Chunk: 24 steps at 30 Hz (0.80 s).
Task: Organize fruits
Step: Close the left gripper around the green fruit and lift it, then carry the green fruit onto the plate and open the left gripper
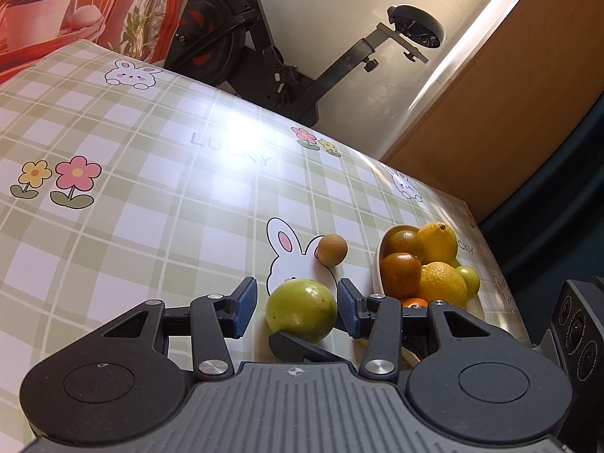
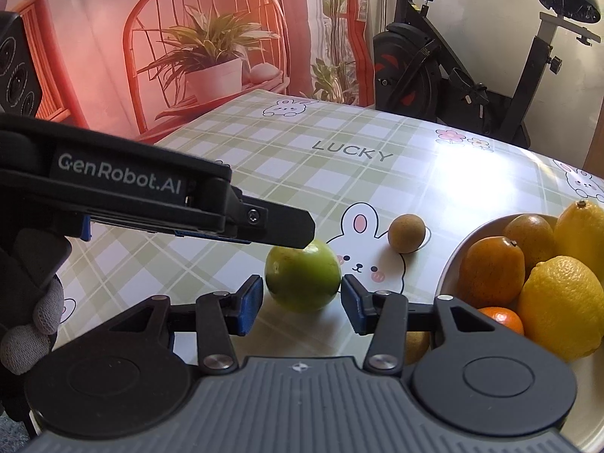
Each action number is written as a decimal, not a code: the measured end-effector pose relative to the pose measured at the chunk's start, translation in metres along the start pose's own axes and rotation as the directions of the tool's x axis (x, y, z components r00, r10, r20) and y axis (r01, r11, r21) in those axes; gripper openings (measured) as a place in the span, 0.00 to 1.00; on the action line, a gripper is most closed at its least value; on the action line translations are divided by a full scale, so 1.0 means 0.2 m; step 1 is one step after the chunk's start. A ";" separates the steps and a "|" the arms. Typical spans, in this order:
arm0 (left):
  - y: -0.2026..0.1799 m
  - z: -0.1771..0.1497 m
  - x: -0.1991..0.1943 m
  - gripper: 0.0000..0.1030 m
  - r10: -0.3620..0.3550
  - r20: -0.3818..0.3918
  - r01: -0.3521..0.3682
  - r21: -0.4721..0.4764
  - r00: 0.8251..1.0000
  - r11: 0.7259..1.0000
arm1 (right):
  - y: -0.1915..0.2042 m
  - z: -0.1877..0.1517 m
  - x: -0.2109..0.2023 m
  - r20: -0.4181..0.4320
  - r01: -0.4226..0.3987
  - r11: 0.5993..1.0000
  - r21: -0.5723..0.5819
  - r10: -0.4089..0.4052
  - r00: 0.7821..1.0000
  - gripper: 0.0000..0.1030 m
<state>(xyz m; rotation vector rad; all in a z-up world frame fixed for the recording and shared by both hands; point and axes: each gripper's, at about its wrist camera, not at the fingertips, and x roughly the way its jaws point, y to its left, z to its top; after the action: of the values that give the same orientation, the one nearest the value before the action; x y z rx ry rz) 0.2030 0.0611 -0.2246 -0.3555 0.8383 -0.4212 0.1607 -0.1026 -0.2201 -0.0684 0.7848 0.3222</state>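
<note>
A green round fruit [image 1: 301, 311] [image 2: 302, 279] rests on the checked tablecloth. My left gripper [image 1: 296, 283] is open around it: the fruit lies against the right pad and a thin gap shows at the left pad. My right gripper [image 2: 301, 279] comes from another side, open, its pad tips close beside the fruit's flanks. One right finger [image 1: 298, 343] shows in front of the fruit, and a left finger [image 2: 287, 222] crosses its top. A small brown fruit [image 1: 331, 250] [image 2: 407, 233] lies just beyond. The white bowl [image 1: 377, 264] [image 2: 449, 264] at the right holds lemons [image 2: 558, 302], oranges [image 2: 490, 271] and a small green fruit [image 1: 468, 281].
The table's far edge runs close behind, with an exercise bike [image 1: 241, 37] [image 2: 434, 68] standing past it. A gloved hand [image 2: 34, 324] holds the left gripper at the left. Another brown fruit [image 2: 417, 345] peeks from under my right gripper beside the bowl.
</note>
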 end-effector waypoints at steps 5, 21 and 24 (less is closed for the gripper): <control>0.00 -0.02 0.03 0.47 -0.007 -0.023 0.007 0.004 1.000 1.000 | -0.01 0.00 0.00 0.003 -0.002 1.000 0.015 0.002 1.000 0.47; -0.03 -0.05 0.06 0.47 -0.017 -0.046 0.019 0.026 0.999 0.999 | -0.03 -0.02 -0.01 0.003 -0.013 0.999 0.047 0.013 1.000 0.46; -0.06 -0.05 0.05 0.47 -0.023 -0.045 0.025 0.039 0.999 0.999 | -0.03 -0.02 -0.04 0.011 -0.010 0.998 0.060 0.009 1.000 0.46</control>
<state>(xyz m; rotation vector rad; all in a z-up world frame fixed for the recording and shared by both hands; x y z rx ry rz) 0.1976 0.0443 -0.2316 -0.3207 0.8682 -0.4691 0.1545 -0.1115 -0.2188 -0.0065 0.7843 0.3078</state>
